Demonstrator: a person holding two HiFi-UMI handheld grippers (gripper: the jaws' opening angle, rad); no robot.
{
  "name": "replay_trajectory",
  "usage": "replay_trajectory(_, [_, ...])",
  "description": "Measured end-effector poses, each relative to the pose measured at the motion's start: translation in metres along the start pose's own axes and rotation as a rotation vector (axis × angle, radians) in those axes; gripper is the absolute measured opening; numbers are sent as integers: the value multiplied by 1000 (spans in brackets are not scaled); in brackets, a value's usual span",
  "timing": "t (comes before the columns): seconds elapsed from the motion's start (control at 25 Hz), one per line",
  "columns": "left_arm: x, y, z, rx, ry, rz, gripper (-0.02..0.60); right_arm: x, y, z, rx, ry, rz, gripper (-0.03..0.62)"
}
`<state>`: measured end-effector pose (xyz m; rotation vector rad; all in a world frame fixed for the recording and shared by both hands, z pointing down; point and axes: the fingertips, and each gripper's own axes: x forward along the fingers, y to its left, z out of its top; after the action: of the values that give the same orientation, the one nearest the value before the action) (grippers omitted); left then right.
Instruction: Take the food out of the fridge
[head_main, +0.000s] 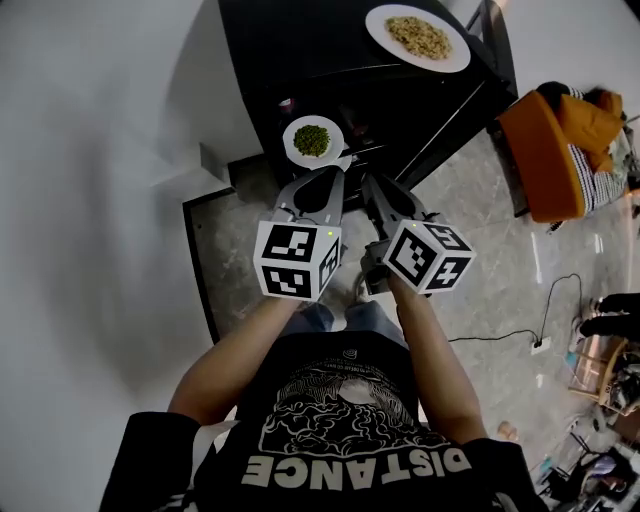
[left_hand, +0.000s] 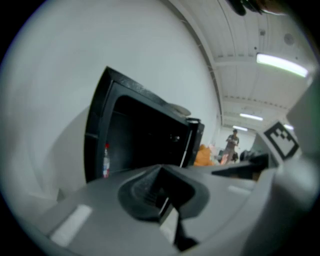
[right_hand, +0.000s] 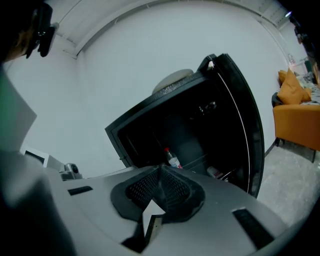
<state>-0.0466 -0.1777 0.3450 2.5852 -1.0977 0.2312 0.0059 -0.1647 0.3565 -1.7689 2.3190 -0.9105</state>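
a person holds two grippers side by side before one small black fridge (head_main: 300, 40) whose door (right_hand: 245, 140) stands open. the left gripper (head_main: 328, 172) has its jaws pressed together with nothing between them, as its own view (left_hand: 160, 180) shows. the right gripper (head_main: 378, 182) is the same, its two ribbed pads (right_hand: 172, 187) meeting on nothing. each gripper carries one cube with square markers (head_main: 297, 258). two plates of food are in sight. one round white plate of green vegetables (head_main: 313, 140) shows at the fridge's open front, just beyond the left gripper's tips. what it rests on cannot be told, and neither gripper view shows it. the other, a larger white plate of pale yellow grain-like food (head_main: 418, 37), sits on the fridge's top. inside the dark fridge stands one clear plastic bottle with a red cap (right_hand: 172, 159), apart from both grippers. one orange armchair (head_main: 545, 150) stands on the grey tiled floor (head_main: 470, 270) to the right, well apart from the fridge. one person (left_hand: 233, 142) stands far off in the room.
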Motion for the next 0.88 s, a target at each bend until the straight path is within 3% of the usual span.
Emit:
replay_trajectory(0.24, [-3,23,-21,-32,14,37,3,35,-16,-37,216,62,32,12])
replay_trajectory(0.72, [15,56,-66,-27,61,65,3,131,-64,-128,497,115,73,14])
replay_trajectory(0.88, [23,61,-86,-30,87,74,3,155,-79,-153,607,107,84,71])
